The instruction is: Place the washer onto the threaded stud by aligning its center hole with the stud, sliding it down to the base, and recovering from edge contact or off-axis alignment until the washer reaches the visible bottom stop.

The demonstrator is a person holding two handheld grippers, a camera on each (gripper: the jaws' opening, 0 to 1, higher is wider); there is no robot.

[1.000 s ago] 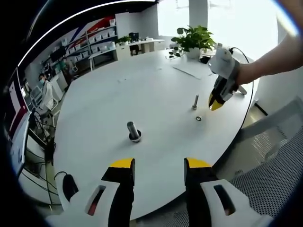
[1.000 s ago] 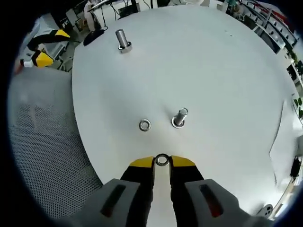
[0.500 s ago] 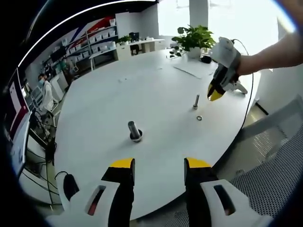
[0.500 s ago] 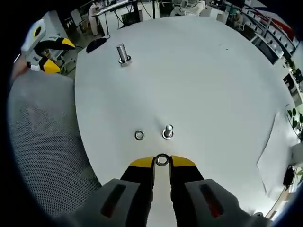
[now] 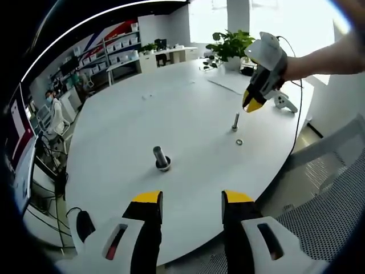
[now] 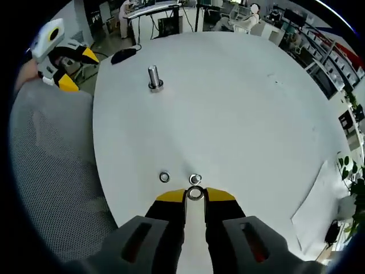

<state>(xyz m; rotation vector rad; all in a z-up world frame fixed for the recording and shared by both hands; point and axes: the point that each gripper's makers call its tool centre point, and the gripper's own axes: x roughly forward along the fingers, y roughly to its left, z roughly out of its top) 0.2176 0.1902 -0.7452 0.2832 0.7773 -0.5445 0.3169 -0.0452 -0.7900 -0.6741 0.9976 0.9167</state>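
Observation:
My right gripper (image 6: 195,196) is shut on a small metal washer (image 6: 195,193), pinched by its rim between the yellow tips. Just beyond the tips stands the small threaded stud (image 6: 195,179), seen nearly end-on. A second washer (image 6: 165,177) lies flat to its left. In the left gripper view the right gripper (image 5: 253,104) hangs above and slightly right of that stud (image 5: 235,121), with the loose washer (image 5: 239,141) on the table nearby. My left gripper (image 5: 193,200) is open and empty at the table's near edge. A thicker stud (image 5: 161,158) stands before it.
The round white table (image 5: 125,114) carries a sheet of paper (image 5: 228,85) and a potted plant (image 5: 234,44) at the far side. A black mouse (image 6: 126,52) lies by the table edge. A grey mesh chair (image 6: 51,171) sits beside the table.
My right gripper, still holding the washer, has risen and moved over the small stud, which now sits right at its tips in its own view. The left gripper has stayed put.

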